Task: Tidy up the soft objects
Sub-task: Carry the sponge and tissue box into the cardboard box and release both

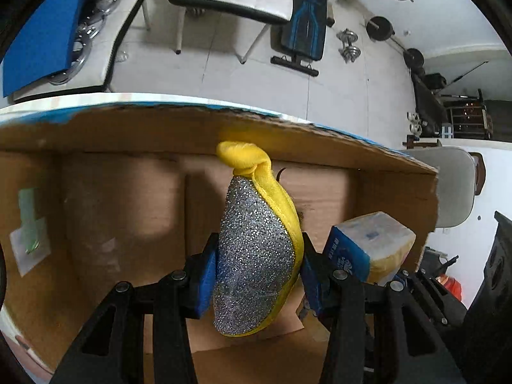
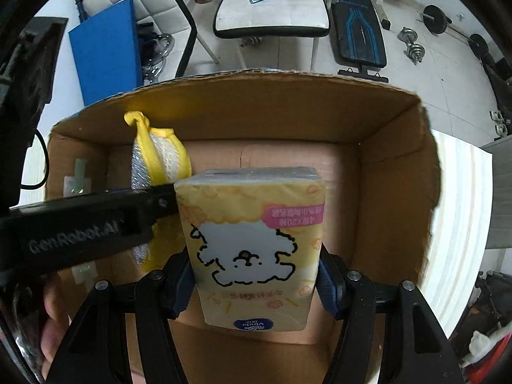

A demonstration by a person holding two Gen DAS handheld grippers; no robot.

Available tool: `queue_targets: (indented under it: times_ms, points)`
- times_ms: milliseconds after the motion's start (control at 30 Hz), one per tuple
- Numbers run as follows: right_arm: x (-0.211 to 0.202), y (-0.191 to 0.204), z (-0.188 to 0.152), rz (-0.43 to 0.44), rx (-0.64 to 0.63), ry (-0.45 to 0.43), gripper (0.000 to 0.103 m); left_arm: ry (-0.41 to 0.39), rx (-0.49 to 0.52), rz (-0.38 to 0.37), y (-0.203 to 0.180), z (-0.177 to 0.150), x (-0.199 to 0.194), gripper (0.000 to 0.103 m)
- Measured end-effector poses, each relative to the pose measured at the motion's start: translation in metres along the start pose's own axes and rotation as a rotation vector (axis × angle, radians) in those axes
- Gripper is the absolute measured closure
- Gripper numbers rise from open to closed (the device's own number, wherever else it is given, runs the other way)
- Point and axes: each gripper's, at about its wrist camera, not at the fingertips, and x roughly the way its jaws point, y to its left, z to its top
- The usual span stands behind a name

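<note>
A yellow sponge with a glittery silver scrub face point(image 1: 256, 240) hangs over an open cardboard box point(image 1: 128, 134), and my left gripper point(image 1: 257, 265) is shut on it, blue pads pressing both sides. Its knotted yellow loop points toward the box's far wall. To the right, my right gripper point(image 2: 256, 284) is shut on a yellow tissue pack with a cartoon dog point(image 2: 256, 224), also above the box point(image 2: 384, 160). The pack point(image 1: 374, 243) shows at the lower right of the left wrist view. The sponge point(image 2: 160, 156) and the left gripper's black finger point(image 2: 96, 224) sit just left of the pack.
The box stands on a white table point(image 2: 457, 208). A green-and-white label point(image 1: 28, 233) is stuck on its inner left wall. Beyond it are a white chair point(image 2: 272, 9), a blue board point(image 2: 105, 51), a weight bench point(image 2: 358, 28) and dumbbells point(image 2: 412, 44). A hand point(image 2: 54, 313) holds the left gripper.
</note>
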Motion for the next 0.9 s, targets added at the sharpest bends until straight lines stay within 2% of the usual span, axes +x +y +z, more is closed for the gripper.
queue_targets:
  times_ms: [100,167,200,233,267,300,333,400,500,600,700,900]
  points:
    - [0.010,0.003,0.006,-0.025,0.003,-0.002,0.037,0.020,0.014,0.037,0.000,0.009,0.008,0.056]
    - [0.011,0.002,0.005,-0.041,0.013,-0.005,0.036,0.038,0.005,0.023,0.004,0.011,0.009,0.055]
    - [0.011,0.002,0.005,-0.050,0.018,-0.001,0.035,0.042,0.013,0.014,0.003,0.009,0.006,0.048]
    - [0.011,0.001,0.004,-0.058,0.020,0.005,0.034,0.035,0.024,0.020,0.003,0.009,0.004,0.032]
    - [0.010,0.001,0.004,-0.065,0.020,0.001,0.027,0.019,0.038,0.039,0.002,0.008,-0.001,0.022]
    - [0.007,0.001,0.003,-0.078,0.016,-0.007,0.015,0.005,0.056,0.057,-0.001,0.004,-0.007,0.007]
    - [0.006,0.001,0.002,-0.088,0.011,-0.010,0.011,-0.006,0.068,0.073,-0.001,0.006,-0.009,0.004]
    - [0.000,0.003,-0.001,-0.111,-0.001,-0.015,0.008,-0.034,0.092,0.127,-0.002,0.003,-0.019,0.003]
    - [-0.012,0.001,-0.008,-0.112,0.007,-0.031,0.000,-0.062,0.111,0.147,-0.003,-0.008,-0.035,0.000]
    - [-0.023,-0.002,-0.017,-0.097,0.030,-0.064,0.000,-0.087,0.118,0.160,0.000,-0.020,-0.046,0.000]
    - [-0.035,-0.003,-0.028,-0.117,0.032,-0.115,0.000,-0.108,0.131,0.177,0.001,-0.023,-0.051,0.000]
    - [-0.053,0.004,-0.051,-0.066,-0.014,-0.108,0.000,-0.175,0.152,0.226,-0.002,-0.044,-0.072,0.000]
